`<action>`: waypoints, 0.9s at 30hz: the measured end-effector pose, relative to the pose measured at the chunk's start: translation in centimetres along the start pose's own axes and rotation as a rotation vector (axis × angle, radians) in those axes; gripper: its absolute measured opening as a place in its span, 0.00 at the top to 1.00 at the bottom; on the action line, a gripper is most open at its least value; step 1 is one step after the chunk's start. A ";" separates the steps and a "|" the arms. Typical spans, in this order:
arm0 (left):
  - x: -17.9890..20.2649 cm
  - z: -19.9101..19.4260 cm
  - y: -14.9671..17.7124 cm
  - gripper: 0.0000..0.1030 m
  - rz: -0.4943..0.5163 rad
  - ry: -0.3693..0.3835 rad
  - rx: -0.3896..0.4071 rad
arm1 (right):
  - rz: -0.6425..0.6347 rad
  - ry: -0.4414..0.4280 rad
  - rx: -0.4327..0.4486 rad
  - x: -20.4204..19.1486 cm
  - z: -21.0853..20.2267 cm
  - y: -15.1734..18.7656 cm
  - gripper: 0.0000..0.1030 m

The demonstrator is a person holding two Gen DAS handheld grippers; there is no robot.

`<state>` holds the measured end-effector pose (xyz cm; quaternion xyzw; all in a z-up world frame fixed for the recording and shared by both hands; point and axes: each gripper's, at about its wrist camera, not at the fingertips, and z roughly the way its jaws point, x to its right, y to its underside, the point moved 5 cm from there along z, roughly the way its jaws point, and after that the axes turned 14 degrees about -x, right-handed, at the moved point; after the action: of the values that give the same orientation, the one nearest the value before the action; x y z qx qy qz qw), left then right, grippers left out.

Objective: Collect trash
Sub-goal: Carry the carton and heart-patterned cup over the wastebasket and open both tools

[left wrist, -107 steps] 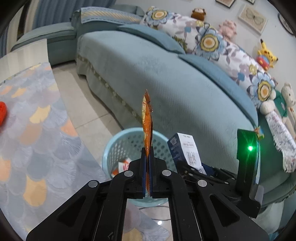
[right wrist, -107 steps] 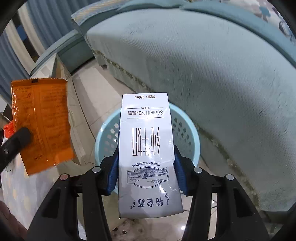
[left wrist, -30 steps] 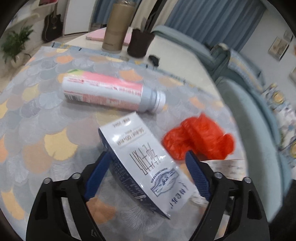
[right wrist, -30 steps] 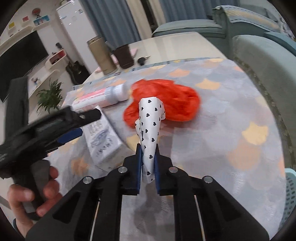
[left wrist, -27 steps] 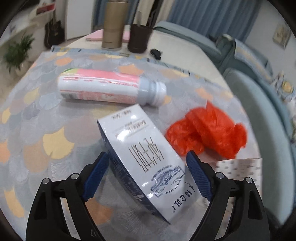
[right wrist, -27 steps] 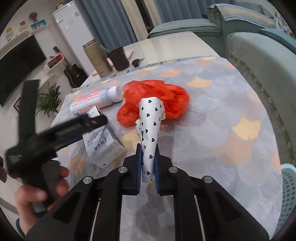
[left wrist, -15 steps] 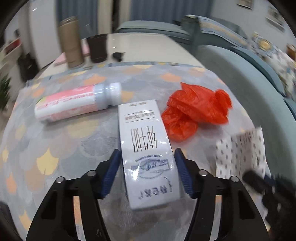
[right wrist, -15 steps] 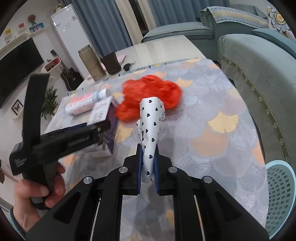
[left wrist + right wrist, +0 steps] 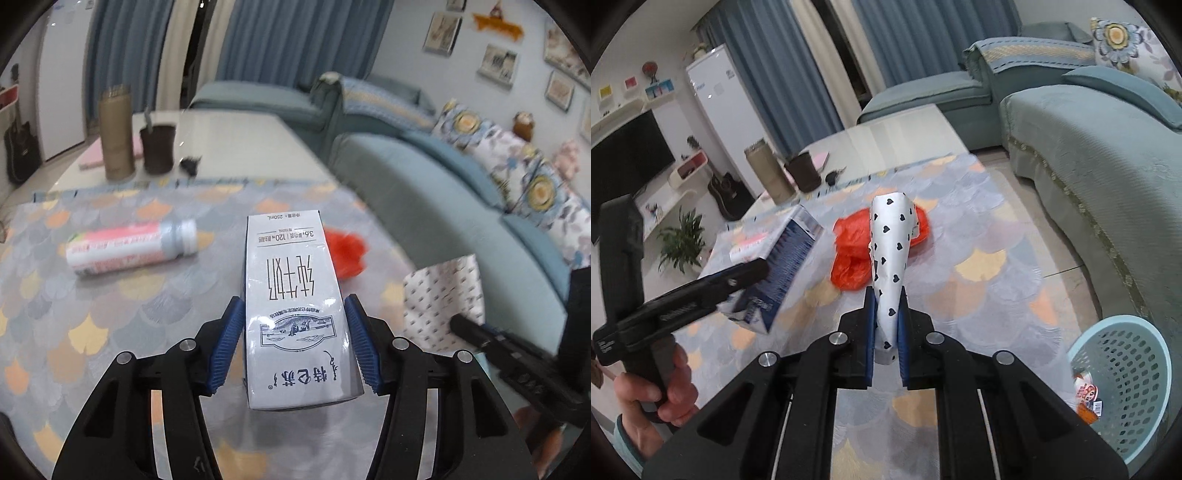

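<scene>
Left gripper (image 9: 295, 339) clamps a white milk carton (image 9: 295, 306) above the table (image 9: 92, 302); right gripper (image 9: 886, 332) pinches heart-print paper (image 9: 890, 258), apparently folded.

Basket (image 9: 1123, 373) mouth open beside sofa (image 9: 1108, 155), bottle (image 9: 129, 247) and red bag (image 9: 857, 251) cluttering table (image 9: 990, 295)

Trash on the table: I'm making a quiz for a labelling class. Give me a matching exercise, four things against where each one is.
Things:
1. milk carton
2. heart-print paper
3. pink bottle
4. snack wrappers

Places:
A. in the blue basket
B. in the right hand-held gripper
C. lying on the tablecloth
D. in the left hand-held gripper

Pairs: 1-D, 2-B, 3-C, 4-A
</scene>
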<state>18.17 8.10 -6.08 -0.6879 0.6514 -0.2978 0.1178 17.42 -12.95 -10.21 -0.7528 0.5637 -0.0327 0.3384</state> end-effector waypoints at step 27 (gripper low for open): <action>25.0 6.3 6.1 0.47 0.284 0.293 -0.100 | 0.370 0.356 0.081 18.4 -12.0 8.9 0.92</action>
<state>16.01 -18.21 -8.10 -0.5435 0.7659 -0.3424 0.0284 11.52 -35.91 -11.97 -0.6051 0.7407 -0.1249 0.2639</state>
